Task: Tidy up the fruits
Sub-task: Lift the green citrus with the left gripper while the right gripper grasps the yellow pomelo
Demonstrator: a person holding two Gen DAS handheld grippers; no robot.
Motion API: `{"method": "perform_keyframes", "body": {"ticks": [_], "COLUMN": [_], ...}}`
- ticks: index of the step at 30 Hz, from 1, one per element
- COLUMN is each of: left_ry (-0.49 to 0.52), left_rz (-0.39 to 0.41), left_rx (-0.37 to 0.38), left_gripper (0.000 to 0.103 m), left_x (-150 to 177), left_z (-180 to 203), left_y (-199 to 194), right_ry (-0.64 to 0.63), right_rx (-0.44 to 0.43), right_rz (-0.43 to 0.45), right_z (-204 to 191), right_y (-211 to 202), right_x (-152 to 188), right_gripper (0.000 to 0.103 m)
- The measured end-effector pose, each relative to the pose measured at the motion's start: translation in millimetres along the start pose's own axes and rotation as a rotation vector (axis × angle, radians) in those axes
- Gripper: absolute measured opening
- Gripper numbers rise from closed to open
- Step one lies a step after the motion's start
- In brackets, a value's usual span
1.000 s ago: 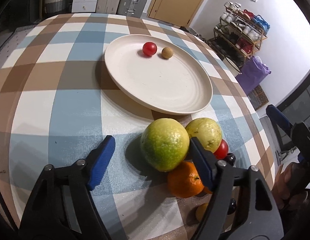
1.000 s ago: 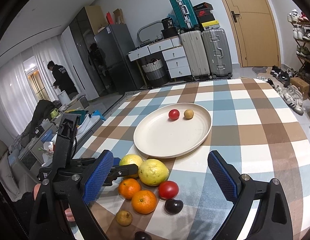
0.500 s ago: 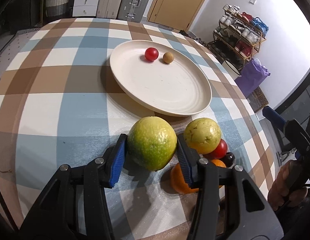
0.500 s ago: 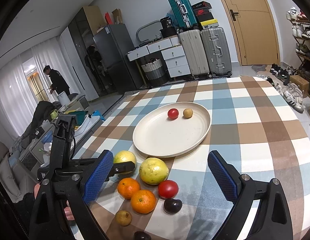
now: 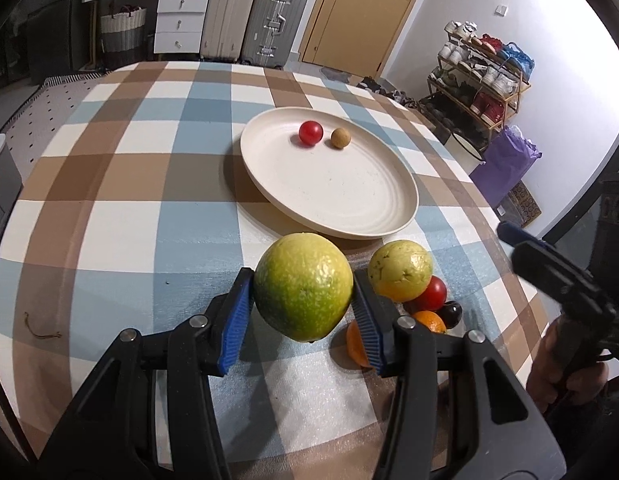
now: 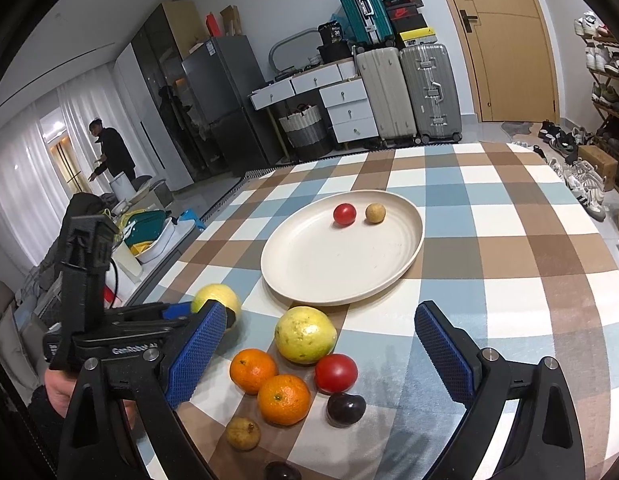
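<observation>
Surface: round table under a blue, brown and white checked cloth [image 5: 109, 184].
Left gripper [image 5: 303, 304]: black frame, blue ribbed pads, clenched on a large round yellow-green citrus fruit [image 5: 303, 291]; both pads press its sides. The fruit appears clear of the cloth, with its shadow beneath it.
Left gripper, right wrist view: seen at 9 o'clock from the loose fruit, the person's hand [image 6: 65, 386] on its handle; only the top of the held fruit shows above the near blue pad.
Plate: wide cream-coloured round plate [image 5: 389, 220], at 12 o'clock from the held fruit, near it but apart.
Plate contents: small red cherry tomato [image 5: 310, 133] and small tan round fruit [image 5: 340, 137], side by side near the far rim, tomato on the left; not touching.
Loose fruit, right wrist view: pale yellow blotched round fruit [image 6: 305, 335] just at 6 o'clock of the plate; two oranges, one [image 6: 253, 371] at its 7 o'clock, the other [image 6: 283, 399] at its 6 o'clock, touching each other.
Loose fruit, continued: red tomato [image 6: 336, 373] at 5 o'clock of the yellow fruit, touching it; dark purple plum [image 6: 346, 409] just nearer the camera than the tomato; small brown wrinkled fruit [image 6: 243, 434] at 7 o'clock of the near orange.
Frame edge: another dark fruit [image 6: 282, 471], partly cut off at 6 o'clock.
Right gripper [image 6: 315, 356]: released, blue pads wide apart, nothing pressed between them; it hangs above the loose fruit.
Background: a person [image 6: 111, 152] stands by white curtains at far left; suitcases [image 6: 405, 92] against the back wall.
</observation>
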State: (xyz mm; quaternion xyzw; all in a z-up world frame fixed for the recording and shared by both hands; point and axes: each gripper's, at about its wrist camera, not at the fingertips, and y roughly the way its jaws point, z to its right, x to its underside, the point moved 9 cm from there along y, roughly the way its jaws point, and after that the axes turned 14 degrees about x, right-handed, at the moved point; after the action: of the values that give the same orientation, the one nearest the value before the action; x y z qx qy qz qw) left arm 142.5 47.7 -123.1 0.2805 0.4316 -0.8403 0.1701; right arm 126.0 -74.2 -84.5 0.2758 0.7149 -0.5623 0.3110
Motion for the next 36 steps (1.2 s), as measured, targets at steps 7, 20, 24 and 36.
{"method": "perform_keyframes", "body": {"ticks": [7,20,24,36], "left_ry": [0.001,-0.006,-0.01,-0.016], "left_rz": [0.018,0.024,0.021,0.016], "left_rx": [0.004,-0.005,-0.009,-0.005], "left_gripper": [0.046,0.046,0.046,0.046], "left_x": [0.8,3.4,4.5,6.8], "left_z": [0.9,-7.1,-9.9,-12.3], "left_y": [-14.4,-23.9,-23.8,-22.9], "right_ry": [-0.013,-0.064,-0.075,-0.097], "right_rx": [-0.009,-0.008,-0.007,-0.009], "right_rz": [-0.059,-0.176,-0.202,-0.256], "right_z": [-7.5,-22.5,-26.1,-32.0], "right_y": [15.2,49.5,59.1,77.9], "right_x": [8.8,22.0,25.7,32.9], "right_gripper": [0.097,0.097,0.097,0.09]}}
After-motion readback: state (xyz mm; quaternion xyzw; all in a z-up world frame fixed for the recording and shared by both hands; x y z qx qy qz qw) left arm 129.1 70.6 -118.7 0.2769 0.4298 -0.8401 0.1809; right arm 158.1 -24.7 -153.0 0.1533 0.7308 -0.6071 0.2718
